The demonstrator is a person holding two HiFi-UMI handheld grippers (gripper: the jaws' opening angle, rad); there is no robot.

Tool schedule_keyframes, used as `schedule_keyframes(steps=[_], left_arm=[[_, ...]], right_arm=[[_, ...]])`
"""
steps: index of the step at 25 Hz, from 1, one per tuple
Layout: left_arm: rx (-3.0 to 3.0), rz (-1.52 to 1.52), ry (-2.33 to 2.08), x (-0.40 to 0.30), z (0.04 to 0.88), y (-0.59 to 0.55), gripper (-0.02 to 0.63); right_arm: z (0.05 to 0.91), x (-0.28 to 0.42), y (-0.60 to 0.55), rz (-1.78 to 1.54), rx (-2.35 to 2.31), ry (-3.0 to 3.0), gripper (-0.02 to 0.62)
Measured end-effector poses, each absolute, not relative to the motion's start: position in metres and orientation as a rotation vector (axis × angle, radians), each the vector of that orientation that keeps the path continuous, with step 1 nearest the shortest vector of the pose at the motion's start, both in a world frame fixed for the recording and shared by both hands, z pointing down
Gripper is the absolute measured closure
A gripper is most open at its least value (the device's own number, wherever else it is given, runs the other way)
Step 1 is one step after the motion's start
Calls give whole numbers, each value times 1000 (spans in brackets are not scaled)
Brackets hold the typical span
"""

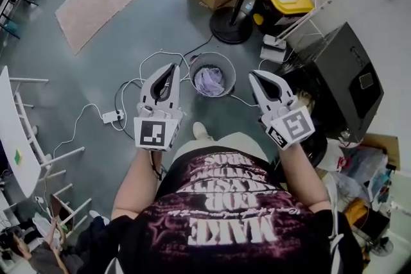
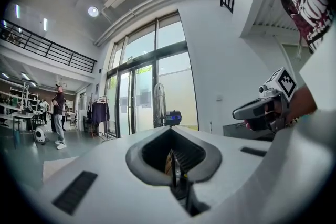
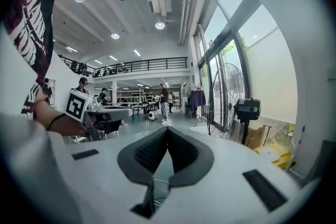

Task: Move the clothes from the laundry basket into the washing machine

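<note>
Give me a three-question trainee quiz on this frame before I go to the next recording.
1. True or false: the left tongs hold a garment.
2. Where are the clothes? A) in the basket; B) spread on the floor; C) in the right tongs.
3. Fill in: both tongs are ___ (open or shut).
Key: 1 false; 2 A; 3 shut.
</note>
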State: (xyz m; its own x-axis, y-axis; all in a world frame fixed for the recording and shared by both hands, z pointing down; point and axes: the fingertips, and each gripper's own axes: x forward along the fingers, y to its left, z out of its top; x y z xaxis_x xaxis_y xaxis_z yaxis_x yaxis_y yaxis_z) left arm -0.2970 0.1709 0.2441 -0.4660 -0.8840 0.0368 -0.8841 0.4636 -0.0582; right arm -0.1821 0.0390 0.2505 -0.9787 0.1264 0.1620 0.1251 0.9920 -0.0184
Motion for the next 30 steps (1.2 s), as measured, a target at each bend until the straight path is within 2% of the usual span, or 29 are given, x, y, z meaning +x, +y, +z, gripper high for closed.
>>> schedule_keyframes(steps=[10, 15, 18, 22, 30], left_arm=[[1654, 70, -2677, -301, 242, 148, 607], [1736, 207, -2647, -289, 244, 111, 607], [1606, 133, -2707, -296, 245, 102, 607], [1452, 79, -2737, -298, 264, 92, 607], [1286, 168, -2727, -280, 315, 91, 607]], right_arm=[[257, -187, 28, 61, -225, -2950, 592], [274, -185, 19, 95, -356, -2906, 592], [283, -180, 4, 123, -398, -2893, 592], [299, -179, -23, 160, -433, -2878, 592], [346, -178, -45, 184, -584, -2801, 592]])
